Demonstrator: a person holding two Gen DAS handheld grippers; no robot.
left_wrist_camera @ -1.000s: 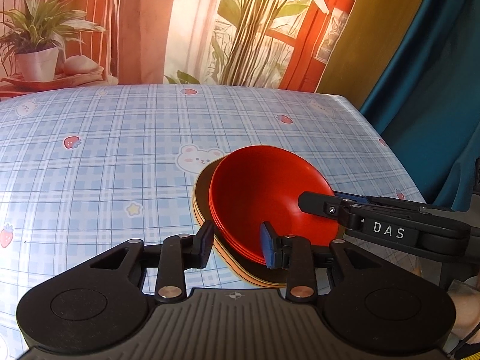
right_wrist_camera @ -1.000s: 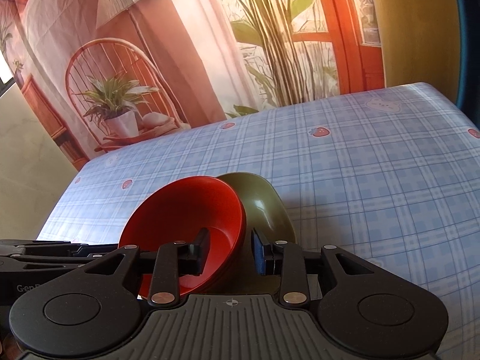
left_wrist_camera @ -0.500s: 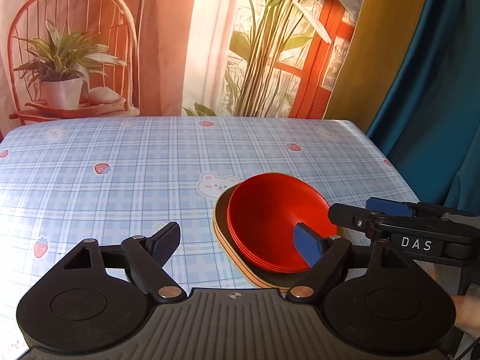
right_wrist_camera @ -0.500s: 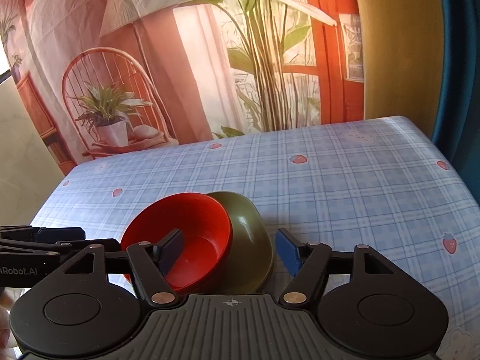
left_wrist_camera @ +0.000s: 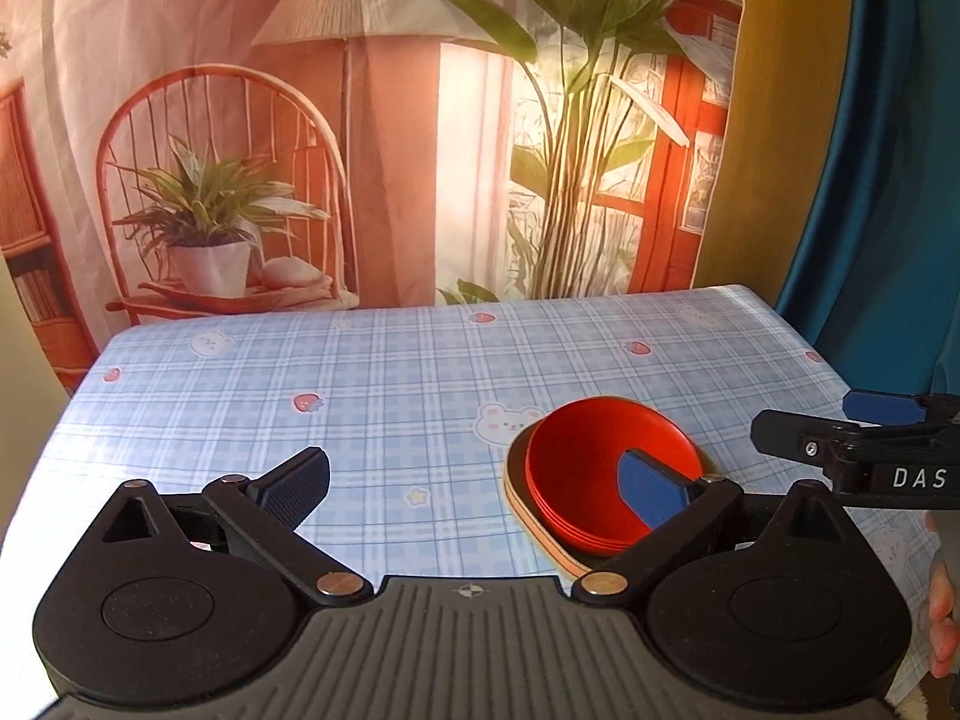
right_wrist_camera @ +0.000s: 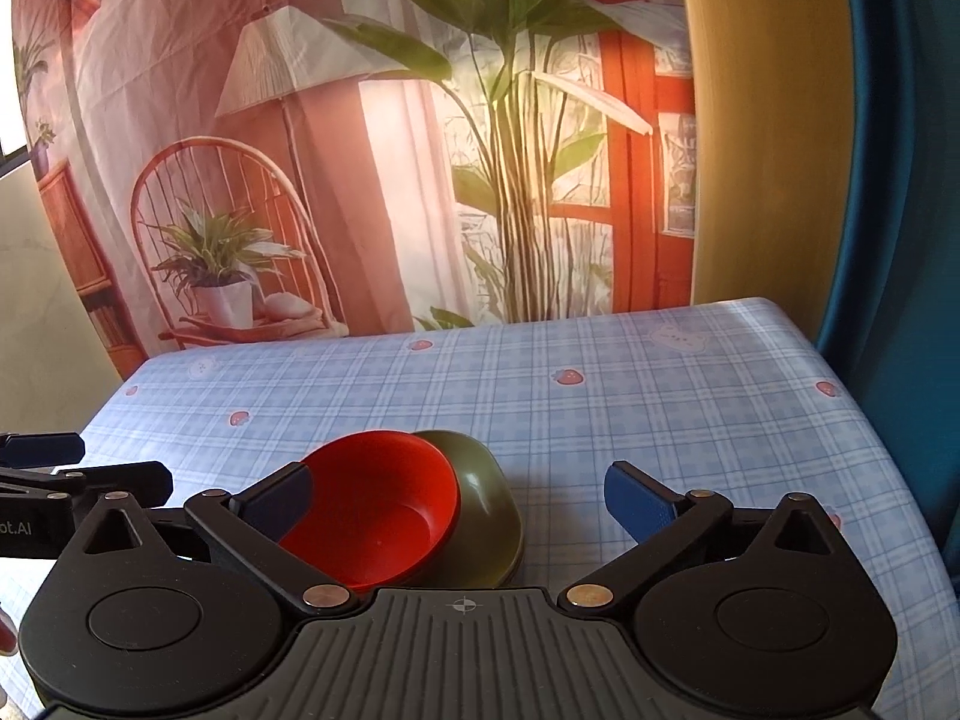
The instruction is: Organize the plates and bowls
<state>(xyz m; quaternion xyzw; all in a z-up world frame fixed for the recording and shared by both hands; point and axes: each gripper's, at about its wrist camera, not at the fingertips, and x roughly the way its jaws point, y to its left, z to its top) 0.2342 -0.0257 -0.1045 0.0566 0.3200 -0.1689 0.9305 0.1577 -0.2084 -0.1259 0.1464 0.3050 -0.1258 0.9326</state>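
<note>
Nearest in the left wrist view, the left hand-held gripper [left_wrist_camera: 474,483] has its jaws spread wide, having just been opening, with nothing between them; only the blue-checked cloth of the counter [left_wrist_camera: 384,414] shows in the gap. Its blue right fingertip [left_wrist_camera: 651,489] overlaps the stack of red round plastic plates [left_wrist_camera: 600,468], which sits on a tan-edged dark plate [left_wrist_camera: 528,519] ahead and to the right; whether the fingertip touches the stack cannot be told. This stack appears in the left view only.

The right wrist view alone shows the bowls: a red round plastic bowl [right_wrist_camera: 384,504] nested in an olive-green bowl [right_wrist_camera: 486,516], just ahead and slightly left of centre of the right hand-held gripper [right_wrist_camera: 459,495]. Its jaws also stand fully apart, having just been opening, and grip nothing; its dark left fingertip [right_wrist_camera: 279,501] overlaps the red bowl's near rim.

Each view catches the other hand-held gripper at its edge. Beyond the counter hangs a printed backdrop [left_wrist_camera: 360,150].
</note>
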